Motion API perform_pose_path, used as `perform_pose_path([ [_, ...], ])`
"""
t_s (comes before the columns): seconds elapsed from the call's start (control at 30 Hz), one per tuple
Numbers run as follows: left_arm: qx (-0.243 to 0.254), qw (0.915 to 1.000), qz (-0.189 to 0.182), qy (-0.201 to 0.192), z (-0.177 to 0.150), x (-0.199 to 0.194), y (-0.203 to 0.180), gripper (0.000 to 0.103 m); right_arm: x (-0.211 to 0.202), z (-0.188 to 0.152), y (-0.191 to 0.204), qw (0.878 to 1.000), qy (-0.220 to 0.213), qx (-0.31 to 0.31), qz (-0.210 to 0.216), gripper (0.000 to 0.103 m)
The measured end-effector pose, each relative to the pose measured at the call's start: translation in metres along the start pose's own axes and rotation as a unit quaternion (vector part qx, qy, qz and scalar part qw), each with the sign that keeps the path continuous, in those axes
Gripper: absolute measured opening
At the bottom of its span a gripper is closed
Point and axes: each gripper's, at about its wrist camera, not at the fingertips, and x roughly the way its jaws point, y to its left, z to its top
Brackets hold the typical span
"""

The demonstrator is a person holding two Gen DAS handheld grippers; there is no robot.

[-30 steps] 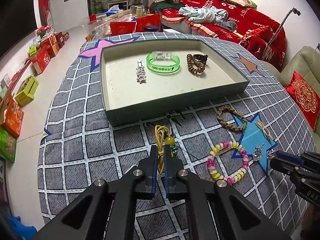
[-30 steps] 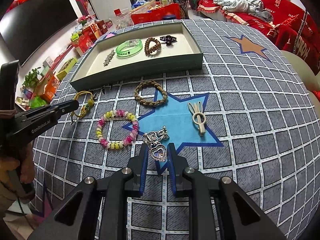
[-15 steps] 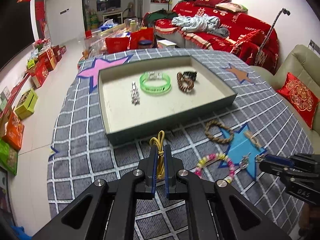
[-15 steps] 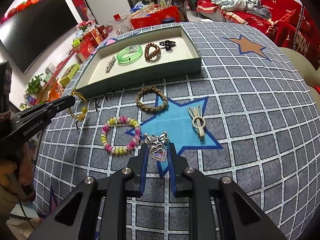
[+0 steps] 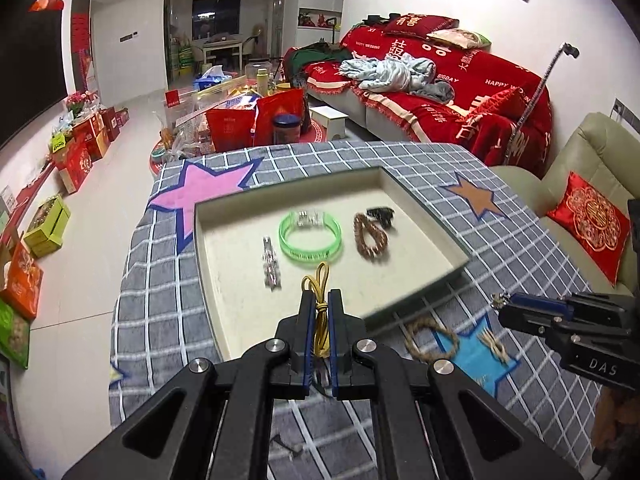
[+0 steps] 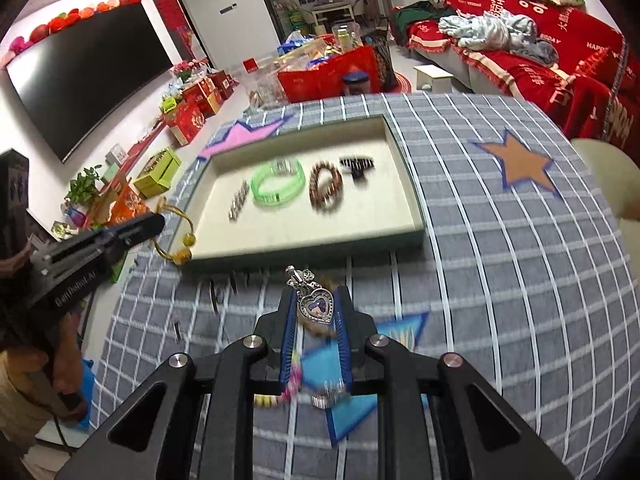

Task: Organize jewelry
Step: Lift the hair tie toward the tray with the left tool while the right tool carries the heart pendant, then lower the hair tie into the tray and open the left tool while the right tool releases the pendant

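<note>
My left gripper (image 5: pixel 320 300) is shut on a yellow cord bracelet (image 5: pixel 319 312) and holds it in the air over the near edge of the green tray (image 5: pixel 424 204). The bracelet hangs from that gripper in the right wrist view (image 6: pixel 176 236). My right gripper (image 6: pixel 316 296) is shut on a silver heart pendant (image 6: pixel 318 304), lifted above the table in front of the tray (image 6: pixel 404 168). In the tray lie a silver clip (image 5: pixel 271 262), a green bangle (image 5: pixel 310 236), a brown bead bracelet (image 5: pixel 370 236) and a black hair claw (image 5: pixel 380 213).
On the grey checked tablecloth near the blue star (image 5: pixel 472 352) lie a braided rope bracelet (image 5: pixel 428 338) and a beige rabbit clip (image 5: pixel 496 346). A coloured bead bracelet (image 6: pixel 280 392) shows blurred under my right gripper. A red sofa (image 5: pixel 440 92) and gift boxes (image 5: pixel 80 148) stand around.
Both grippers have risen from the table with their pieces and moved toward the tray. The left one now holds the yellow bracelet over the tray's near edge.
</note>
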Motion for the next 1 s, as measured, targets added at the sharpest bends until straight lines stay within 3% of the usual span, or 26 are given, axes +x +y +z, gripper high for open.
perform_pose_path([
  [0.3,-0.009,0.9995,-0.008,0.03,0.024,0.05,0.015,0.022,0.051,0.05,-0.001,1.0,0.017,-0.003,-0.01,0.021],
  [0.77,0.021,0.9914,-0.043,0.122,0.022,0.121,0.004,0.022,0.121,0.072,-0.033,0.996,0.064,0.021,-0.053,0.021],
  [1.0,0.016,0.99,-0.034,0.136,0.023,0.139,0.005,0.022,0.139,0.078,-0.041,0.995,0.07,0.033,-0.063,0.021],
])
